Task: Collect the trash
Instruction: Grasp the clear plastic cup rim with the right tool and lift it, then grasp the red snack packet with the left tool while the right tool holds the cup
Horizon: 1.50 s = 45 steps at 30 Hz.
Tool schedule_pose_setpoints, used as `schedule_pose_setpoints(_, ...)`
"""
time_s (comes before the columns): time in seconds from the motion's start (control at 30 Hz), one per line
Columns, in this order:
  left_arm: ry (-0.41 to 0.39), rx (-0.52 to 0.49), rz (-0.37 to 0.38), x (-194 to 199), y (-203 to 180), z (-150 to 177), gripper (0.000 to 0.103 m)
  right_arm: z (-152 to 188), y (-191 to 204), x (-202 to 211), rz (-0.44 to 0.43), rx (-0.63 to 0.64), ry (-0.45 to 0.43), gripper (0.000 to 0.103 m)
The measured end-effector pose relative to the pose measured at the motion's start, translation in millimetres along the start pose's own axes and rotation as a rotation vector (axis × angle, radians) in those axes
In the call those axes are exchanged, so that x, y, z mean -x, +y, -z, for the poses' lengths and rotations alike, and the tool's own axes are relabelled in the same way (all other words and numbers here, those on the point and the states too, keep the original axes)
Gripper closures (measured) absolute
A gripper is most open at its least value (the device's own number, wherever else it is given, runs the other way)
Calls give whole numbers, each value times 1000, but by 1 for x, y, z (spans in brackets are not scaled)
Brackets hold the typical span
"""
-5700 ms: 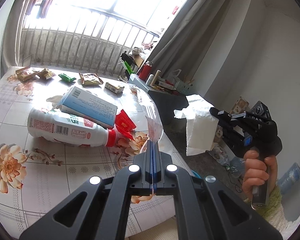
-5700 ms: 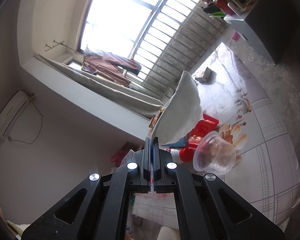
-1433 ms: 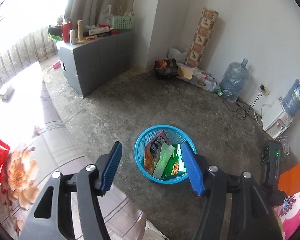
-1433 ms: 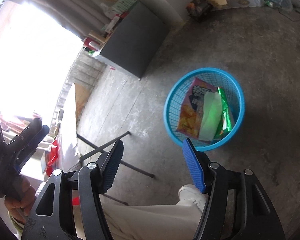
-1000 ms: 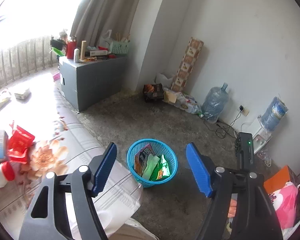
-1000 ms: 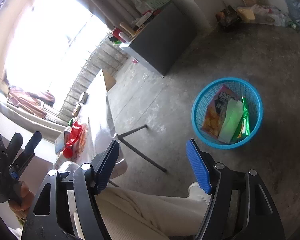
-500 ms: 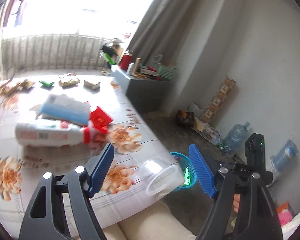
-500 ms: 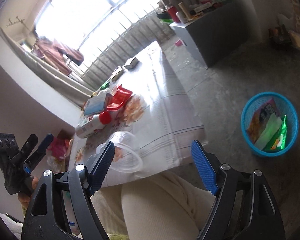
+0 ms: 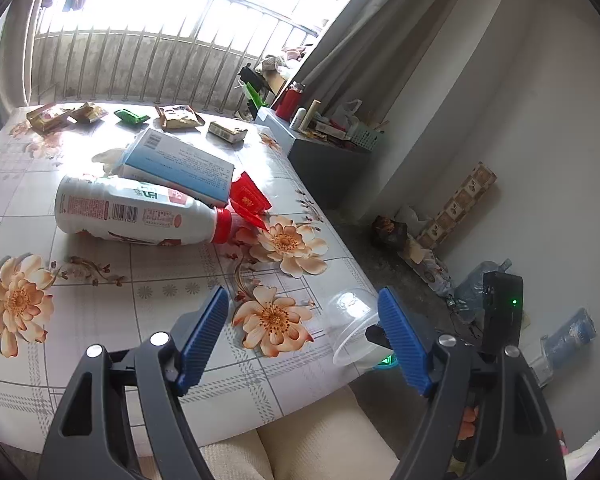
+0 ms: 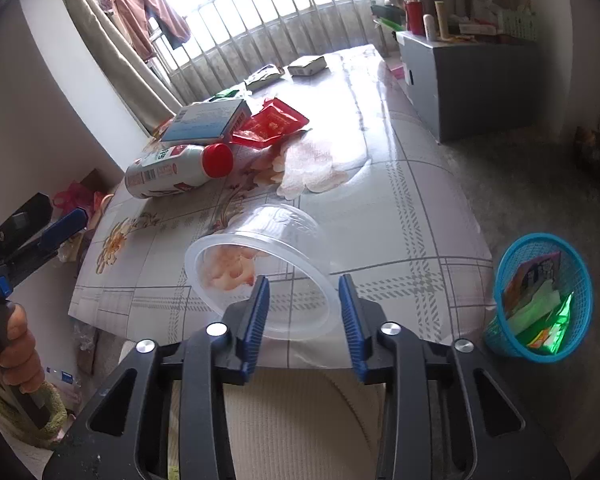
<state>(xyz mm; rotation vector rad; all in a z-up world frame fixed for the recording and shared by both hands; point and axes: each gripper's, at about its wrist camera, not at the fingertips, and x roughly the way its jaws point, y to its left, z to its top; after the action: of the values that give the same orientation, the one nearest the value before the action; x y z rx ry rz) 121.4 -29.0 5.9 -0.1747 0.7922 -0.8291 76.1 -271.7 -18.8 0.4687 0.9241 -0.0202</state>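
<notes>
Clear plastic cup (image 10: 260, 256) lies on its side at the counter (image 10: 400, 216) edge, mouth toward the right gripper (image 10: 302, 312). Its jaws have just been closing around the rim, pads not clearly pressing yet. Left gripper (image 9: 300, 340) is released, empty. The cup looks light, thin, slippery and crushable: pinch the rim gently. Blue basket (image 10: 540, 300) is on the floor, right.

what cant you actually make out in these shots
- Whether the right tongs pinch the clear cup: the pads flank its rim in the right wrist view, but contact isn't visible. They have just been closing.
- Blue basket: nearly hidden behind the cup and left tongs in the left wrist view.
- Bottle label: too small.
</notes>
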Motion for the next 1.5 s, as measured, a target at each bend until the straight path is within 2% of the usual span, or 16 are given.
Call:
schedule_pose_setpoints(0.03, 2, 0, -2, -3, 0, 0, 28, 0, 2, 1, -4, -6, 1, 88)
schedule_pose_setpoints(0.07, 5, 0, -3, -5, 0, 0, 28, 0, 0, 2, -8, -13, 0, 91)
schedule_pose_setpoints(0.2, 13, -12, -8, -12, -4, -3, 28, -2, -2, 6, -11, -36, -6, 99)
schedule_pose_setpoints(0.63, 48, -76, -15, -42, -21, -14, 28, -2, -18, 16, -53, -140, -38, 99)
schedule_pose_setpoints(1.07, 40, -109, -47, -56, -30, -24, 28, 0, -37, 25, -75, -195, -72, 100)
schedule_pose_setpoints(1.2, 22, -147, -85, -61, -34, -26, 28, 1, -43, 30, -75, -209, -84, 100)
schedule_pose_setpoints(1.4, -46, -288, -184, -75, -45, -38, 28, 1, -58, 39, -77, -248, -109, 100)
schedule_pose_setpoints(1.5, -46, -343, -229, -92, -44, -45, 28, 3, -65, 42, -73, -269, -115, 100)
